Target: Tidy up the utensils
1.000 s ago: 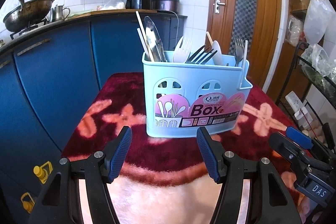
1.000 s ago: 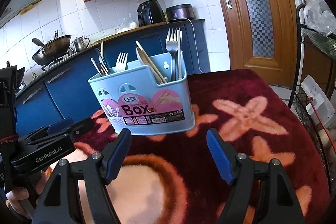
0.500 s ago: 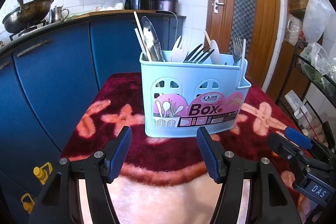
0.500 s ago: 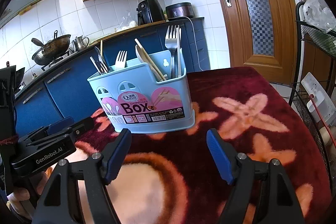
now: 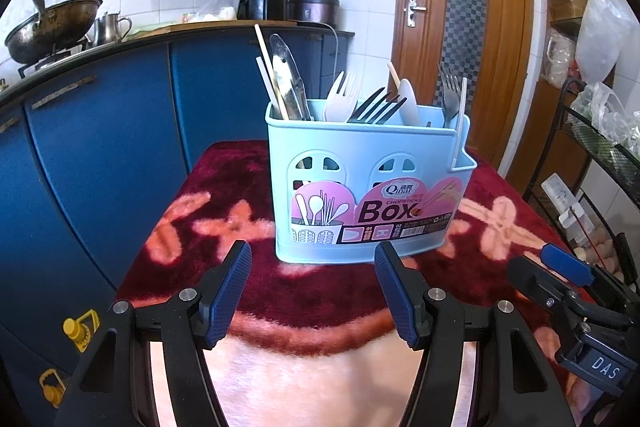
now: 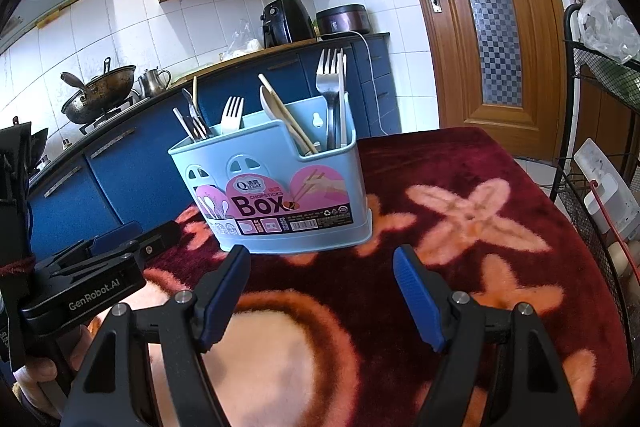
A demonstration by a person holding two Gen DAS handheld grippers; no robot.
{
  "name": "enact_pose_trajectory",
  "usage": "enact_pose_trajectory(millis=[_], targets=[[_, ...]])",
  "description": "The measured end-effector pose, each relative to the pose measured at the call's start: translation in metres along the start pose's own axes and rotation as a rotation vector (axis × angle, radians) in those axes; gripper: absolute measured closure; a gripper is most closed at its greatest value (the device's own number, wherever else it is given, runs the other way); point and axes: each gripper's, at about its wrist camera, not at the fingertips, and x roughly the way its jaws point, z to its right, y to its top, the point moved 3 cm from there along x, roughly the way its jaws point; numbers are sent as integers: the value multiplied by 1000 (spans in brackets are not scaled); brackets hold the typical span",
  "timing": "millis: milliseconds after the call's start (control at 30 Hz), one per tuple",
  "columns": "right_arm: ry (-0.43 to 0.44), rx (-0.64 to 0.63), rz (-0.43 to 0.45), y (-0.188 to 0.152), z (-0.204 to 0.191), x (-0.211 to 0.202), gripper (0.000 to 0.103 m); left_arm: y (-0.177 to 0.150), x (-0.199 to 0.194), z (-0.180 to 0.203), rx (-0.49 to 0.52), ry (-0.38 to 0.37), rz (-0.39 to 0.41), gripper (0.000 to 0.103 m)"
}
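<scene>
A light blue utensil box (image 5: 368, 187) (image 6: 276, 187) with a pink "Box" label stands upright on the red flowered cloth (image 5: 240, 227) (image 6: 460, 227). Forks, spoons, chopsticks and a knife stick up out of its compartments. My left gripper (image 5: 312, 291) hangs open just in front of the box, nothing between its blue pads. My right gripper (image 6: 320, 295) is open too, near the box's front right corner, with nothing held. Each gripper shows at the edge of the other's view.
Blue kitchen cabinets (image 5: 100, 147) run along the left and behind the table. A wok (image 6: 100, 99) and kettle sit on the stove. A wooden door (image 5: 464, 39) is at the back right, and a black wire rack (image 6: 600, 167) with bags stands by the table's right edge.
The utensil box sits slightly lower and more level in both views than a second ago. Both grippers stay open in the same place.
</scene>
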Motion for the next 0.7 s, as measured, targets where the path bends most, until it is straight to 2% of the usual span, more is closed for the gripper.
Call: enact_pose_trajectory(millis=[700], targets=[[0,2,-1,0,0,0,27,-1,-1,2,-2,-3,-2,37]])
